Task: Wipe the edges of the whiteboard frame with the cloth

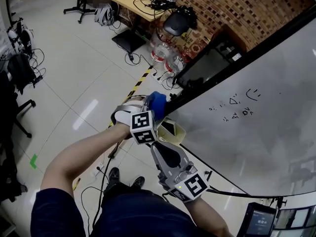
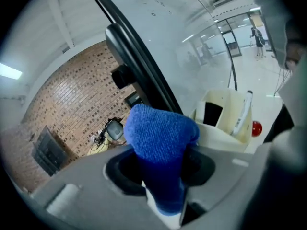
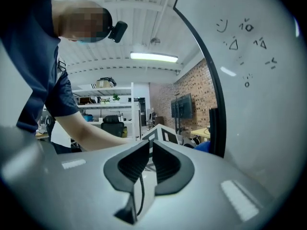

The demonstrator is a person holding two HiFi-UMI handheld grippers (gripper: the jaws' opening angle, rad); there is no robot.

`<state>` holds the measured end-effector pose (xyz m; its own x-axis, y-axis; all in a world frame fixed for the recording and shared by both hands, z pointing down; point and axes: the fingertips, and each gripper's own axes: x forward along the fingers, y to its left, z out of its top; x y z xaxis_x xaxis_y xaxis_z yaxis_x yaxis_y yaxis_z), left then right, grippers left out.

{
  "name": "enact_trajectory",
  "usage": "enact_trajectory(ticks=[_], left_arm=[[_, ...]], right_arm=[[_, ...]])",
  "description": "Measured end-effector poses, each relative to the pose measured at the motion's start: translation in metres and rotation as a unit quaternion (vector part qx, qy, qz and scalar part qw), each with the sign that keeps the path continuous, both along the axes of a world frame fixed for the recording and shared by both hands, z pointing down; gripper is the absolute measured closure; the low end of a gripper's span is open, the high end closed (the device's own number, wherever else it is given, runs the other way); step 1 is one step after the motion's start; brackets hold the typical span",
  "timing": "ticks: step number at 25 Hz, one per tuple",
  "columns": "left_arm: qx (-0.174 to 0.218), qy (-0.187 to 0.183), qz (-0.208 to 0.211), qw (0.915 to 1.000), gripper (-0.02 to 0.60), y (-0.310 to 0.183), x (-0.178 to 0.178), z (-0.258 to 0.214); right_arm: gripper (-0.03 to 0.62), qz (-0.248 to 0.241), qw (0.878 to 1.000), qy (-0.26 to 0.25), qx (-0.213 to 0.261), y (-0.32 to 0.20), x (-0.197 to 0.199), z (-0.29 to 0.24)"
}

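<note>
The left gripper has its jaws clamped on the blue cloth, which bulges out ahead of them in a rounded wad. The right gripper has its jaws drawn together with nothing between them, and hangs just below the left one in the head view.

The cloth looks like a soft, light, nubbly microfibre. It should fold around an edge readily and slip little, so a grip low on the bunch, as here, leaves a padded nose free for wiping. That nose sits right beside the whiteboard frame; whether they touch I cannot tell.

The frame is a narrow, hard, dark strip bordering the smooth, glossy whiteboard, which carries a few small marker scribbles. Behind stands a rough brick wall.
</note>
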<state>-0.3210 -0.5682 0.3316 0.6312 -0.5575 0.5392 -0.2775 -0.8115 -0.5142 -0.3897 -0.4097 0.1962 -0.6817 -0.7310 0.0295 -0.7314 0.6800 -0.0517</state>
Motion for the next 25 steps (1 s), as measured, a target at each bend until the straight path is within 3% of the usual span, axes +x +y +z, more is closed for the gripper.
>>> enact_trajectory(ticks=[10, 15, 19, 21, 25], left_arm=[[0.023, 0.000, 0.011, 0.9997, 0.425, -0.005, 0.002, -0.043], [0.005, 0.012, 0.007, 0.9999, 0.425, -0.004, 0.001, -0.054], [-0.041, 0.065, -0.002, 0.9970, 0.422, -0.003, -0.003, -0.071], [-0.047, 0.083, -0.007, 0.9954, 0.419, -0.005, -0.008, -0.084], [-0.008, 0.050, 0.005, 0.9987, 0.416, -0.008, -0.012, -0.095]], right_arm=[[0.568, 0.079, 0.994, -0.037, 0.065, -0.025, 0.057, -0.066], [0.568, 0.096, 0.994, -0.004, 0.053, -0.040, 0.057, -0.065], [0.568, 0.100, 0.993, 0.036, 0.046, -0.042, 0.049, -0.056], [0.566, 0.096, 0.994, 0.037, 0.048, -0.041, 0.047, -0.057], [0.567, 0.098, 0.994, 0.022, 0.048, -0.041, 0.051, -0.060]])
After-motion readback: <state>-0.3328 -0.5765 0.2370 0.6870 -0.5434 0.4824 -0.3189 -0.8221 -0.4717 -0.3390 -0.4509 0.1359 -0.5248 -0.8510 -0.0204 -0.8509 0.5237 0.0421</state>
